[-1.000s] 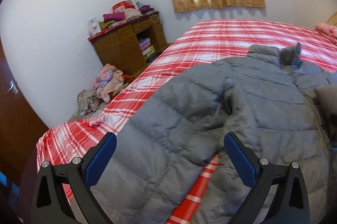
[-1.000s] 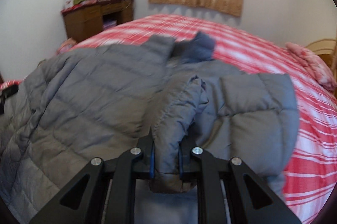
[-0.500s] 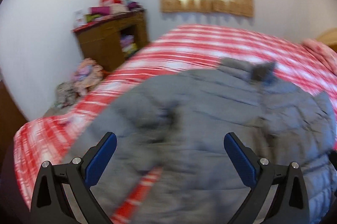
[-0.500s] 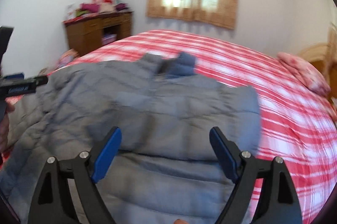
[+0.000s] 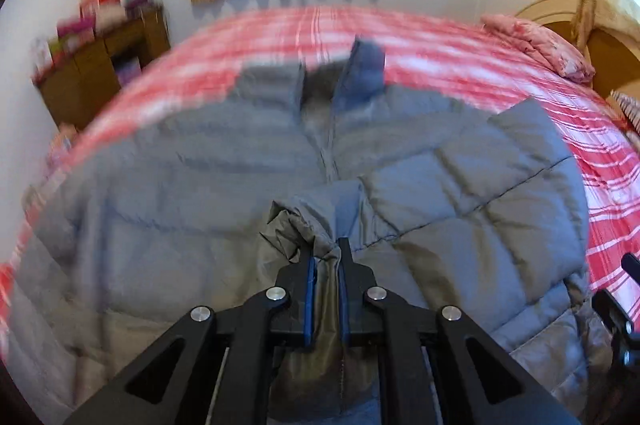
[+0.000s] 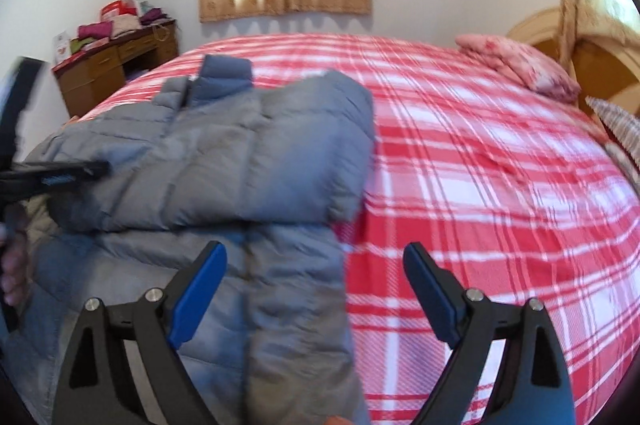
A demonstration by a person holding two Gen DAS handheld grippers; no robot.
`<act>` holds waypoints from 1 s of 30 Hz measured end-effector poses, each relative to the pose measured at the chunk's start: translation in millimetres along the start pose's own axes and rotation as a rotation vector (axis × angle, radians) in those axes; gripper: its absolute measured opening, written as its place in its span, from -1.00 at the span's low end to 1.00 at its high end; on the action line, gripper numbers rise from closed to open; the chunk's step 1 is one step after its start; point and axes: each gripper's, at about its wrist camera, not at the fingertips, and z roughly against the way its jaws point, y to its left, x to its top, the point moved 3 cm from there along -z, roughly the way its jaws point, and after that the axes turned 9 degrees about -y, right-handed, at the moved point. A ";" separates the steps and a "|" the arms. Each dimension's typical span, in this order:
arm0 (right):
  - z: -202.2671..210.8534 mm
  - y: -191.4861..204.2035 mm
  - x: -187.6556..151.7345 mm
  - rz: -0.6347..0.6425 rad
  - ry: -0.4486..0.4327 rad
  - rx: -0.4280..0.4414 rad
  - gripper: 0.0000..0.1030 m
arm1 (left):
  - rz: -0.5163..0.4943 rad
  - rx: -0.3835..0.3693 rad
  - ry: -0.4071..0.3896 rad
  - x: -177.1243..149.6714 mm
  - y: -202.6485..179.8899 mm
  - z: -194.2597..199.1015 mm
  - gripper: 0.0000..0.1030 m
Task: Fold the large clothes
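Now, jacket [image 5: 224,161]: grey quilted puffer, spread front-up on the red plaid bedspread [image 6: 480,165], collar toward the window; placed flat, likely so sleeves and sides can be folded inward.
Right sleeve [image 6: 280,153]: already laid across the chest, cuff toward the zip; left lying loose, apparently as a finished fold.
Left sleeve cuff [image 5: 312,221]: lifted off the jacket body and bunched; seemingly being carried across the chest to mirror the other sleeve.
Left gripper [image 5: 325,289]: closed narrow, blue pads pinching the cuff fabric between them; grip taken at the cuff end, probably so the whole sleeve trails behind.
Right gripper [image 6: 316,289]: wide apart, having just been opening; nothing gripped, only the jacket's side edge and bare bedspread seen between the pads; touching the cloth or hovering above it cannot be told.
Hand [image 6: 14,265]: seen at the left edge of the right wrist view, wrapped round the left tool's handle.
Surroundings: pink pillow [image 6: 520,65] near the headboard, wooden desk [image 6: 112,69] with piled items by the wall, both well apart from the jacket.
Stage: sleeve folding, judged about halfway; body folds not yet begun.
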 end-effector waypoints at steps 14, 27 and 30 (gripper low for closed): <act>-12.2 -5.7 -18.8 -0.041 0.059 0.019 0.78 | -0.104 0.227 -0.029 -19.8 69.6 15.2 -0.75; 19.1 -29.6 41.0 -0.019 0.085 0.123 0.23 | 0.011 0.330 -0.285 9.5 106.9 75.9 0.90; 2.4 -17.1 70.4 0.008 0.034 0.101 -0.05 | 0.050 0.299 -0.248 24.4 98.3 54.8 0.90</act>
